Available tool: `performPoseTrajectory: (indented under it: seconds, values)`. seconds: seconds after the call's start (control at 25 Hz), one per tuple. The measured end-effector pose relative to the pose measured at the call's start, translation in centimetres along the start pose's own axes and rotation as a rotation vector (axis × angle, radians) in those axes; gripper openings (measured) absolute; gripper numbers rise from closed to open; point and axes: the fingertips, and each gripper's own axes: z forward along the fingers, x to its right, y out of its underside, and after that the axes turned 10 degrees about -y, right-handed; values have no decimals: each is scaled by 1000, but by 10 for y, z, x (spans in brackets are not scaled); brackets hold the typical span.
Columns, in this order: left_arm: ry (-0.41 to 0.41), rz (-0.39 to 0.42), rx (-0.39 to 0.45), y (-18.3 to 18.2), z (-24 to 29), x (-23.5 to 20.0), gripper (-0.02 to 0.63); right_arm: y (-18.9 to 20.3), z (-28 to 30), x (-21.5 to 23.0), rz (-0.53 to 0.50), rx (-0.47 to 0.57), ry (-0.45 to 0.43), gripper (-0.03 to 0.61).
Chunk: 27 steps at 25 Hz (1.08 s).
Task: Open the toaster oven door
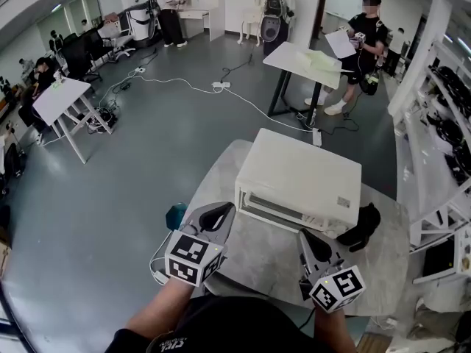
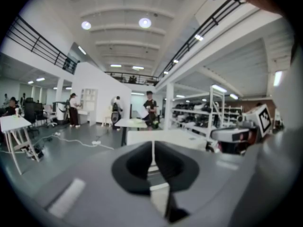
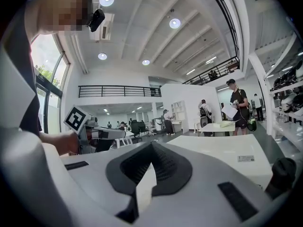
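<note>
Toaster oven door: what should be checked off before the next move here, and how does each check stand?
1. Toaster oven sits flat on the table: ok.
2. Door closed and facing the person: ok.
3. Left gripper ready to grasp: not ok, jaws together with nothing between them.
4. Right gripper ready to grasp: not ok, jaws together, empty.
5. Both grippers apart from the oven: ok.
6. Black object at the oven's right end clear of the door's swing: cannot tell.
</note>
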Motion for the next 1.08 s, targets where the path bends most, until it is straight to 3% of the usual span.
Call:
performPoseTrajectory:
  seconds: [1.08]
  values:
    - [15, -49, -16, 10, -3, 2, 17, 15, 2, -10, -8, -39, -22, -8]
